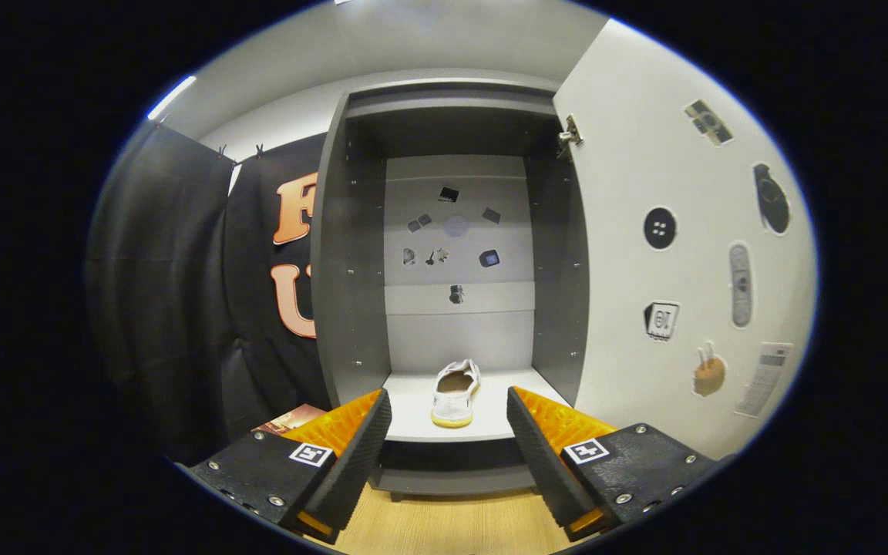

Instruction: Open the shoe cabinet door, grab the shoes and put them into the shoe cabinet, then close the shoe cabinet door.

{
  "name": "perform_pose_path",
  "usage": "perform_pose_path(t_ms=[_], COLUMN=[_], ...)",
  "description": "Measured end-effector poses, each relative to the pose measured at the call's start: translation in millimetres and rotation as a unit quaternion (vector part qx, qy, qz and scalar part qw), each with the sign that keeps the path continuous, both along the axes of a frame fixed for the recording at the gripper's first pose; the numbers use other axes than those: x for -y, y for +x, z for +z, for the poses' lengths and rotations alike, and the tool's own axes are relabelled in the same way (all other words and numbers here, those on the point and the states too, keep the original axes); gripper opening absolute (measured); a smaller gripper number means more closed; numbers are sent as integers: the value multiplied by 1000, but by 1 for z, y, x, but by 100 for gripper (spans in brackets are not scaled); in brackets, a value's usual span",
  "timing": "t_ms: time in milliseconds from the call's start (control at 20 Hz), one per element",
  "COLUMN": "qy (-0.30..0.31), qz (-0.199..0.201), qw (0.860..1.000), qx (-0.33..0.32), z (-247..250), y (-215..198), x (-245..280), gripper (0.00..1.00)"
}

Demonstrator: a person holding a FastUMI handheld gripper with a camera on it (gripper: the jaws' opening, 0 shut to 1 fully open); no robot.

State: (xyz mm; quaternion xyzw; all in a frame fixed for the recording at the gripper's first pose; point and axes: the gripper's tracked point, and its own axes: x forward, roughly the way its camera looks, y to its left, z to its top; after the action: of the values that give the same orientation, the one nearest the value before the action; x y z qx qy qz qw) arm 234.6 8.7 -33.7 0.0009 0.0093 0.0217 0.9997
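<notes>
A grey shoe cabinet (344,254) stands straight ahead with its white door (667,254) swung wide open to the right. On the cabinet's pale bottom shelf (413,408) sits one white shoe (455,395) with a yellowish sole, heel toward me. My gripper (448,443) is open in front of the shelf's edge, nothing between its fingers, and the shoe lies just beyond the gap.
Stickers dot the cabinet's back panel (455,231) and the inside of the door. A hinge (569,137) shows at the door's top. Black cloth (174,308) hangs to the left. Light wood floor (444,524) lies below the fingers.
</notes>
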Motion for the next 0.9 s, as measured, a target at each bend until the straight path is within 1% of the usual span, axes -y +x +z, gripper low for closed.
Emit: perform_pose_path(t_ms=[250, 500, 650, 900], qy=[23, 17, 25, 21], qz=[5, 6, 12, 15], qw=[1000, 1000, 1000, 1000], qx=[3, 2, 3, 7], z=[9, 13, 18, 25], y=[-58, -95, -118, -148], x=[13, 23, 28, 38], gripper=[94, 93, 93, 93])
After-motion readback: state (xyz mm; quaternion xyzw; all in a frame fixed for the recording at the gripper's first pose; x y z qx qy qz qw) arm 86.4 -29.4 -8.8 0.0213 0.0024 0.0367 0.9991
